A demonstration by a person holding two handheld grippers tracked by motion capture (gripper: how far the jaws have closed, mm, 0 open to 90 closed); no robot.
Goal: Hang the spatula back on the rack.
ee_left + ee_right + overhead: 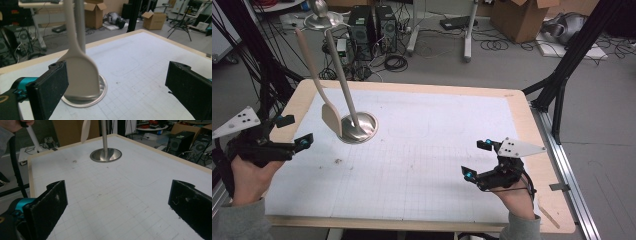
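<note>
One counter point(532, 150) carries a single metal stand point(358, 127), made of one round base and one upright pole. One pale spatula point(331, 116) hangs beside that pole. Two grippers are in play, the left gripper point(292, 132) and the right gripper point(477, 159), each with two black jaws, so four jaws in all. Two hands hold them, one apiece. Two cardboard boxes point(150, 20) sit on the floor beyond the counter in the left gripper view.

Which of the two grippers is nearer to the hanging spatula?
The left gripper: it sits just beside the beige spatula on the metal stand. The right gripper is far across the table.
</note>
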